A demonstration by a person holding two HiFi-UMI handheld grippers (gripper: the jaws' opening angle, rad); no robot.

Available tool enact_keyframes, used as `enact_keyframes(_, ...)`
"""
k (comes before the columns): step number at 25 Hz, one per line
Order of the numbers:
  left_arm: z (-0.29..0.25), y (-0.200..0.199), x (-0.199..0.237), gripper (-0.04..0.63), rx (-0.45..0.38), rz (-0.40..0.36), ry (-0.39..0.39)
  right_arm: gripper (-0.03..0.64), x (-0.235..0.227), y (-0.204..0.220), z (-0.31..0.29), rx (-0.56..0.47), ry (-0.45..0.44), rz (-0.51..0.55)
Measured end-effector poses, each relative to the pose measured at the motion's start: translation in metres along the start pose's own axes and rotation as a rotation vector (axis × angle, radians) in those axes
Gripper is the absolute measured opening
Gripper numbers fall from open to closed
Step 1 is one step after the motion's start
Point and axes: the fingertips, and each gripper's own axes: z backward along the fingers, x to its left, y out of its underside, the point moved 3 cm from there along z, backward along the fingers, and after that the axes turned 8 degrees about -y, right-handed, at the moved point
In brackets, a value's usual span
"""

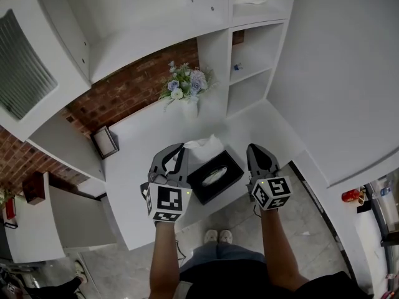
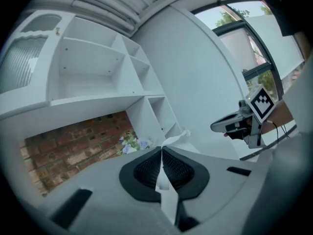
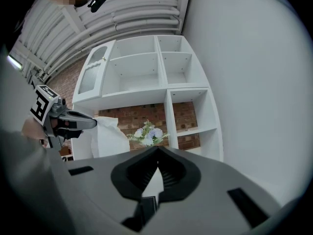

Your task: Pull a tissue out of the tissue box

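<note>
Black ribbed pads of the left gripper are pressed together on a thin white tissue, pinching it. A crumpled fold of the sheet shows beyond the tips. In the right gripper view the sheet hangs soft and creased below those jaws. Whether its lower edge is clear of the slot cannot be told.

The right gripper has its tips closed on each other, with nothing gripped. It is held just beside the right edge of the tissue box, apart from it.

The box is black and rectangular with an oval slot showing white. It lies diagonally near the front edge of a smooth white counter, between the two grippers. Bare counter extends behind it to a vase of pale flowers and a rough red brick wall. White open shelving closes the right side.
</note>
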Motion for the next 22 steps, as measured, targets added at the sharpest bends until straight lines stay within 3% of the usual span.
enact_keyframes(8, 0.018, -0.023, 0.055, 0.011, -0.168, 0.303, -0.151, 0.000, 0.000, -0.027, -0.002, -0.051, 0.008, 0.035)
enact_keyframes(16, 0.034, -0.037, 0.102, 0.011, -0.269, 0.449, -0.247, -0.001, -0.002, -0.059, -0.004, -0.116, 0.028, 0.075)
enact_keyframes(22, 0.044, -0.025, 0.115, 0.011, -0.293, 0.534, -0.310, 0.000, 0.000, -0.076, -0.004, -0.143, 0.033, 0.103)
